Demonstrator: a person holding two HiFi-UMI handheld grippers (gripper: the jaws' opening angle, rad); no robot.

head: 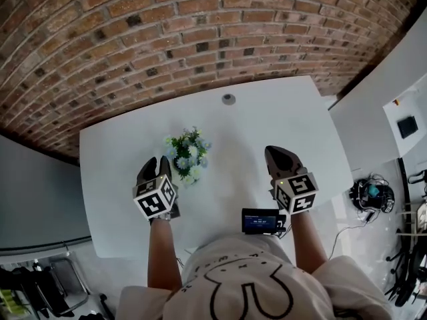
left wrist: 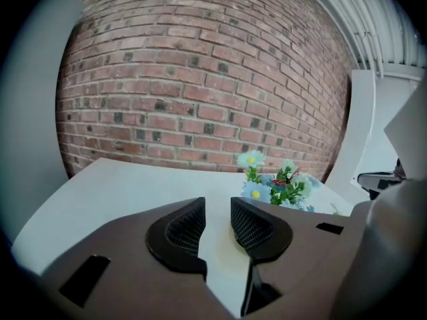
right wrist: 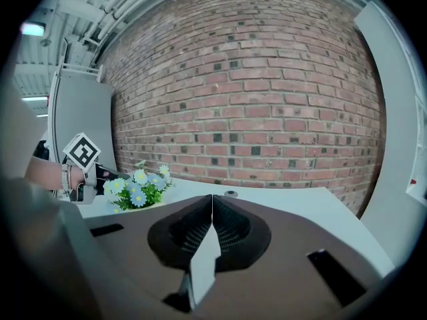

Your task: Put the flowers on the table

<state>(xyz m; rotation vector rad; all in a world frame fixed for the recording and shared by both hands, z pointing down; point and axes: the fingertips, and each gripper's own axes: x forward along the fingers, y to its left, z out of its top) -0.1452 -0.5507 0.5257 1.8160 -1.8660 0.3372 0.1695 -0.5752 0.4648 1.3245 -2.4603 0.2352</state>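
A small bunch of blue, white and yellow flowers (head: 188, 153) with green leaves rests on the white table (head: 267, 119), left of its middle. My left gripper (head: 156, 165) is just left of the flowers and a little nearer me. It is open, and only bare tabletop shows between its pads (left wrist: 218, 209). In the left gripper view the flowers (left wrist: 277, 182) rise beyond the right jaw, apart from it. My right gripper (head: 275, 153) hovers over the table's right half, shut, with nothing in it (right wrist: 212, 202). In the right gripper view the flowers (right wrist: 137, 189) are at the far left.
A brick wall (head: 200, 25) runs behind the table. A round grey fitting (head: 229, 99) sits near the far edge. A small black device with a screen (head: 260, 221) is at the near edge. A white cabinet (head: 373, 105) and floor cables (head: 372, 195) are on the right.
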